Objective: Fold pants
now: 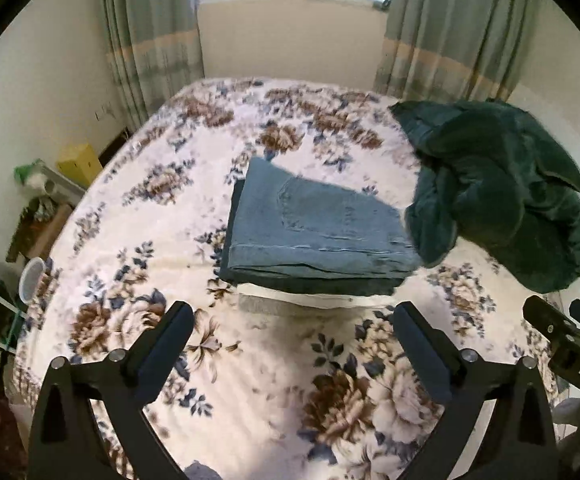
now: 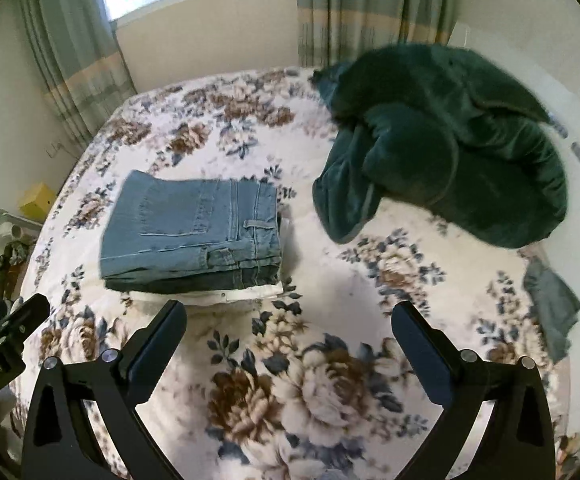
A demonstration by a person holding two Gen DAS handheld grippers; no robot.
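Folded light-blue jeans [image 1: 314, 224] lie on top of a small stack, over a darker denim piece and a white one, on the floral bedspread [image 1: 250, 360]. The stack also shows in the right wrist view [image 2: 194, 228], left of centre. My left gripper [image 1: 292, 320] is open and empty, held above the bed just in front of the stack. My right gripper [image 2: 288, 318] is open and empty, in front and to the right of the stack. The right gripper's body shows at the left wrist view's right edge [image 1: 570, 340].
A crumpled dark-green plush garment [image 2: 450, 140] lies on the bed's right side, close to the stack. A grey cloth [image 2: 554, 304] lies near the right edge. Shelves and a yellow box [image 1: 78, 162] stand left of the bed. Curtains and a window are behind.
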